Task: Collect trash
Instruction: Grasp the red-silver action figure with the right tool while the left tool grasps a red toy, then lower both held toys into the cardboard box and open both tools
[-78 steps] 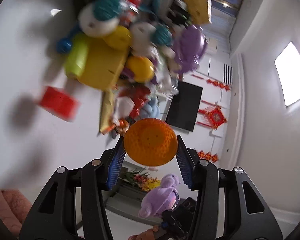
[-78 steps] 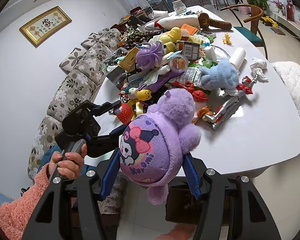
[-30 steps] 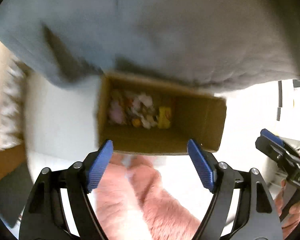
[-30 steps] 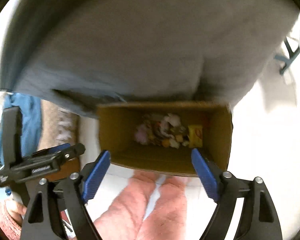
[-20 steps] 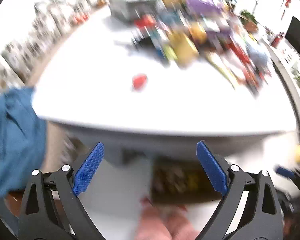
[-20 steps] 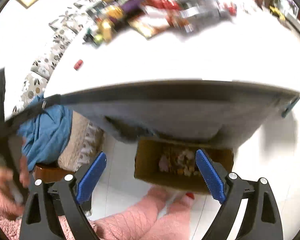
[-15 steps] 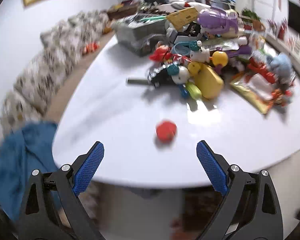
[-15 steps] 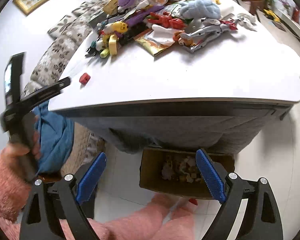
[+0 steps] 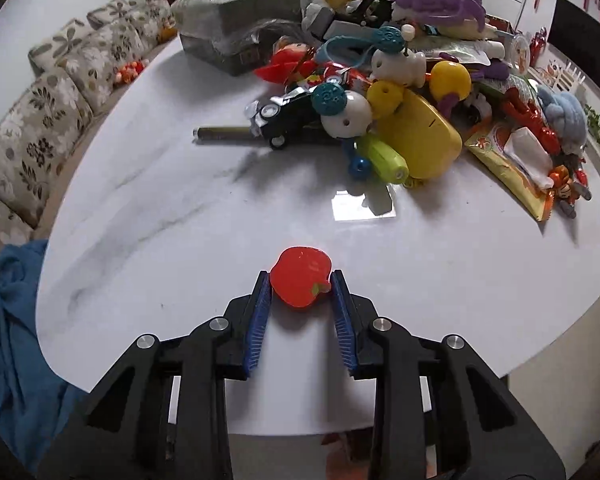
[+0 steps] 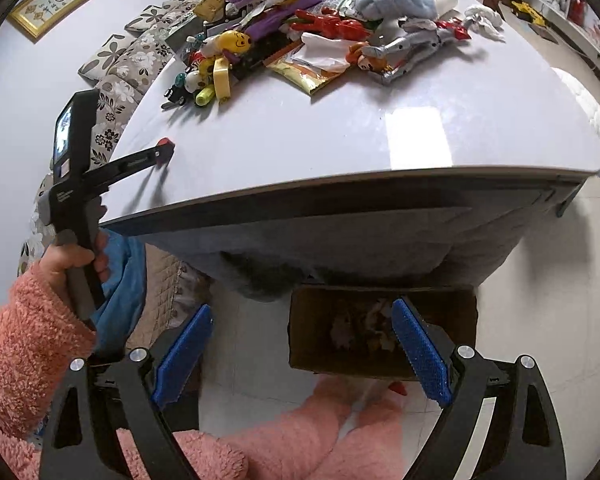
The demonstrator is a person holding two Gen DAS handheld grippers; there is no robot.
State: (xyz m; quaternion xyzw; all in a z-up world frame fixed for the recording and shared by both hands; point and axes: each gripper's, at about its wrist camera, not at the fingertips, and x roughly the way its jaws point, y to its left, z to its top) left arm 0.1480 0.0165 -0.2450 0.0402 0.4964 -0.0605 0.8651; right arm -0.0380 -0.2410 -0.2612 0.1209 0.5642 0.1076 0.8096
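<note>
A small red apple-shaped toy (image 9: 300, 282) lies near the front edge of the white table (image 9: 160, 208). My left gripper (image 9: 300, 278) has its jaws closing on the apple, and both blue pads touch its sides. In the right wrist view the left gripper (image 10: 162, 153) reaches over the table's left edge with the red apple toy (image 10: 165, 143) at its tip. My right gripper (image 10: 300, 310) hangs open and empty in front of the table, above the floor. Under the table stands a cardboard box (image 10: 306, 332) with mixed trash inside.
A heap of toys and wrappers (image 9: 400, 92) covers the far half of the table. Floral sofa cushions (image 9: 40, 120) line the left side and a blue cloth (image 9: 8, 320) lies below the table edge. A person's pink fleece sleeve (image 10: 24, 336) and legs (image 10: 300, 440) are below.
Both grippers rose from over the box to table height. The left gripper moved in over the table to the red apple, and its wide-open jaws closed onto it. The right gripper stays open.
</note>
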